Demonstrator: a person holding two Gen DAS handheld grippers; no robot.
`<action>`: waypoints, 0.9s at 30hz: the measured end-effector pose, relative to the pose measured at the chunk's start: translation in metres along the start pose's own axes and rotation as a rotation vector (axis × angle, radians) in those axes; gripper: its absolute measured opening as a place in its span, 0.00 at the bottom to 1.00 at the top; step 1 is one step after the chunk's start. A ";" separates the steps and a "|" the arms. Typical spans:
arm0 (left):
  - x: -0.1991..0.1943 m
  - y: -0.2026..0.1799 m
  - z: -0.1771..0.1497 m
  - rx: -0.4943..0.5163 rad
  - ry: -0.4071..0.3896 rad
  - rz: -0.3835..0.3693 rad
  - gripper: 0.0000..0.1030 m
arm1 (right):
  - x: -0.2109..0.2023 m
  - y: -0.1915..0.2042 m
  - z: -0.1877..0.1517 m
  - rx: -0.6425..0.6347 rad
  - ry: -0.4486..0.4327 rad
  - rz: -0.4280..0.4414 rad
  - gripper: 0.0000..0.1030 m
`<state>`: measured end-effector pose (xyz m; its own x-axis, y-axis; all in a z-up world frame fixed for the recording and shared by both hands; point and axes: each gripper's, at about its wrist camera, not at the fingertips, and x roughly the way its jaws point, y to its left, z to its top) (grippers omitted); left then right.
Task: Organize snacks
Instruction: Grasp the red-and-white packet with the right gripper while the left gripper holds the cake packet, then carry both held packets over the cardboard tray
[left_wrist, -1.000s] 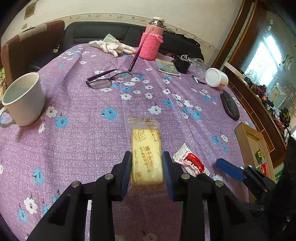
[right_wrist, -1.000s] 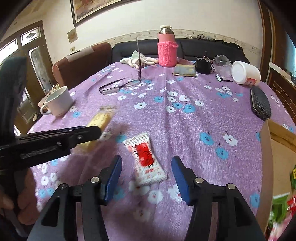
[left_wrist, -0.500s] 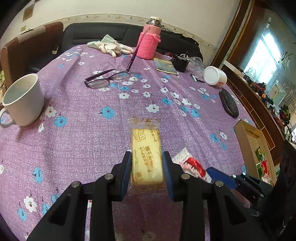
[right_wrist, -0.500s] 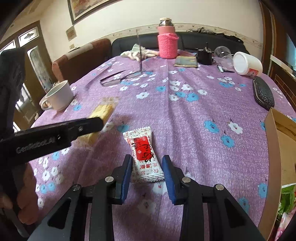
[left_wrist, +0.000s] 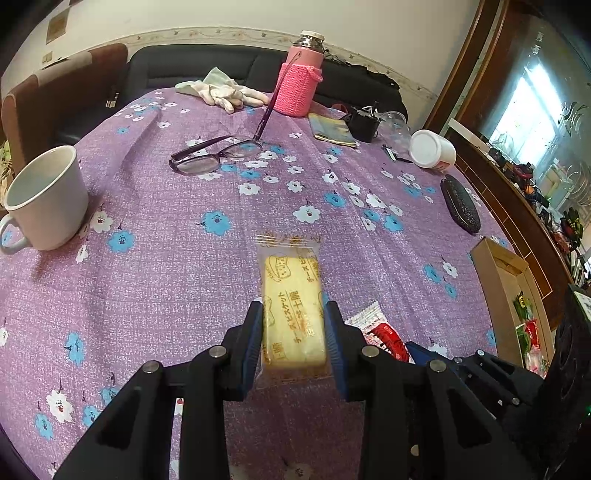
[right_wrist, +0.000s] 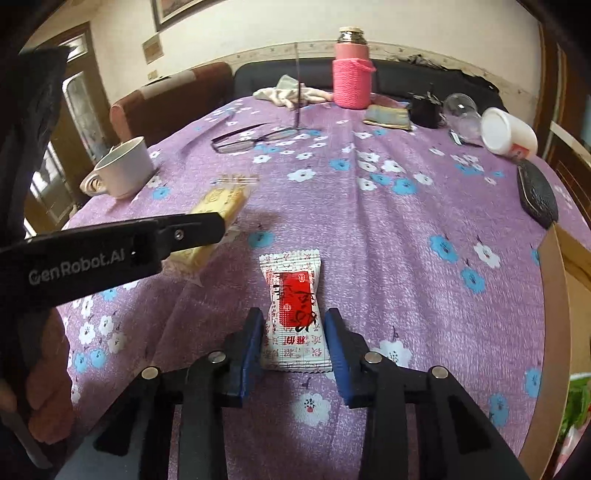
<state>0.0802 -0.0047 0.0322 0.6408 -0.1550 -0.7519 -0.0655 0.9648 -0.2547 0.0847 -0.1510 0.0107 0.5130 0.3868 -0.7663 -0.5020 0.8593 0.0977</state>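
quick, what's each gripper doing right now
left gripper: shut on the yellow biscuit pack.
right gripper: shut on the red and white snack packet.
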 end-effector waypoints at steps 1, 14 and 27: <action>0.000 0.000 0.000 0.000 0.000 0.000 0.31 | -0.001 -0.001 0.000 0.005 -0.001 -0.003 0.34; -0.004 -0.017 -0.006 0.058 -0.014 -0.033 0.31 | -0.032 -0.030 0.007 0.146 -0.123 -0.029 0.34; -0.007 -0.033 -0.011 0.133 -0.037 -0.043 0.31 | -0.033 -0.044 0.007 0.197 -0.138 -0.062 0.33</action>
<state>0.0699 -0.0381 0.0395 0.6687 -0.1913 -0.7185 0.0631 0.9774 -0.2016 0.0948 -0.1995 0.0361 0.6359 0.3615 -0.6818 -0.3277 0.9264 0.1856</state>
